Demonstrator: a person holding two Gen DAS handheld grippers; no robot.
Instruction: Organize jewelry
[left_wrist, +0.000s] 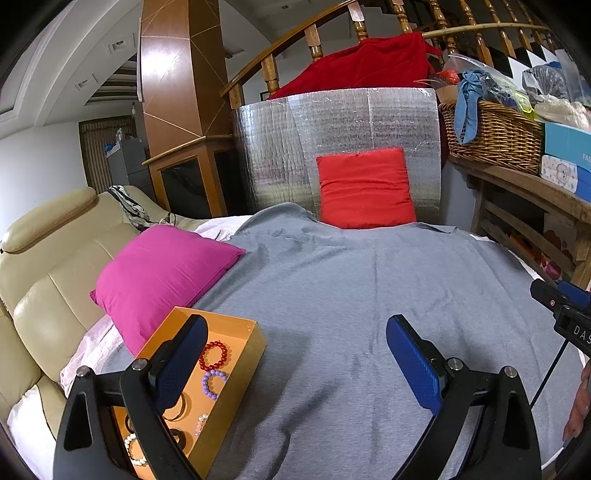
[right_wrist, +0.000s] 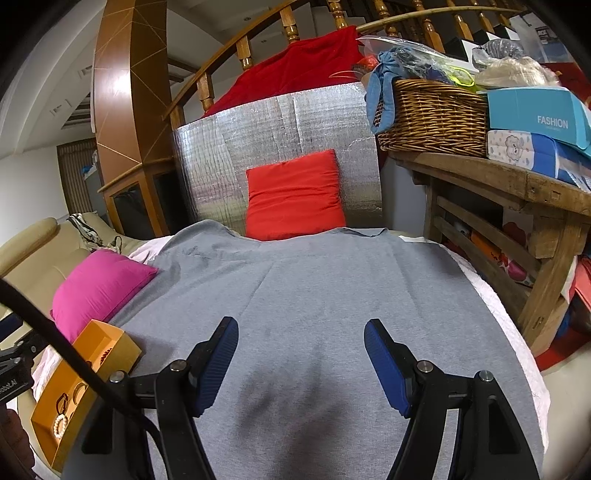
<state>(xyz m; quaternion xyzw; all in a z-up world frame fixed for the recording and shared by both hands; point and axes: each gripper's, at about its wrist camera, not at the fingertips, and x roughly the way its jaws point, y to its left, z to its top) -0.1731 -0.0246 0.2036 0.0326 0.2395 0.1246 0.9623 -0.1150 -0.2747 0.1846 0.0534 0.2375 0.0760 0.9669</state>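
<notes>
An orange box (left_wrist: 242, 363) (right_wrist: 110, 345) lies on the grey cloth (left_wrist: 351, 295) (right_wrist: 303, 288) at the lower left. Inside it are a red bead bracelet (left_wrist: 213, 355), a purple bead bracelet (left_wrist: 212, 384), a gold bangle (left_wrist: 179, 410), a white bead bracelet (left_wrist: 133, 450) (right_wrist: 61, 424) and other small pieces. My left gripper (left_wrist: 295, 345) stands open above the cloth, its left finger (left_wrist: 181, 365) over the box and nothing between its fingers. My right gripper (right_wrist: 301, 349) is open and holds nothing over bare cloth, right of the box.
A magenta pillow (left_wrist: 162, 280) (right_wrist: 98, 286) lies behind the box, a red pillow (left_wrist: 365, 188) (right_wrist: 293, 195) leans on a silver foil panel (left_wrist: 332, 125). A beige sofa (left_wrist: 44, 273) is left; a wooden shelf (right_wrist: 517, 192) with a wicker basket (right_wrist: 436, 118) and boxes is right.
</notes>
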